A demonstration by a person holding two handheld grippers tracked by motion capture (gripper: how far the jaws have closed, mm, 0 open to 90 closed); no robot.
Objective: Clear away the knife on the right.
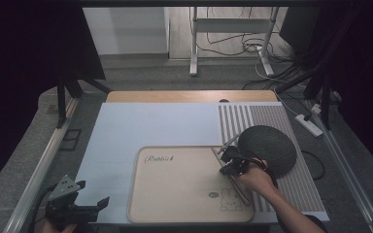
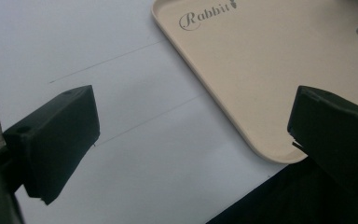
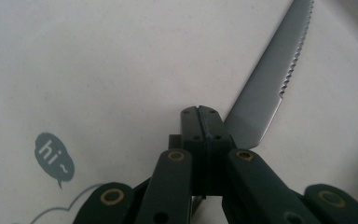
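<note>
- Pale blue sheet, spread flat over most of the tabletop, faint straight lines across it.
- Grey-and-white striped mat, flat along the right side, edge to edge with the sheet.
- Strip of wooden tabletop, bare at the far edge.
- White power strip on the floor, right of the table.
- Tangle of cables on the floor beyond, near a white desk frame.
- Dark curtains at both sides.

We lose the knife tip past the top edge of the right gripper view, and its other end sits hidden behind the closed jaws. The tray is cut off at top & right in the left gripper view. The rabbit drawing is too small to read.
</note>
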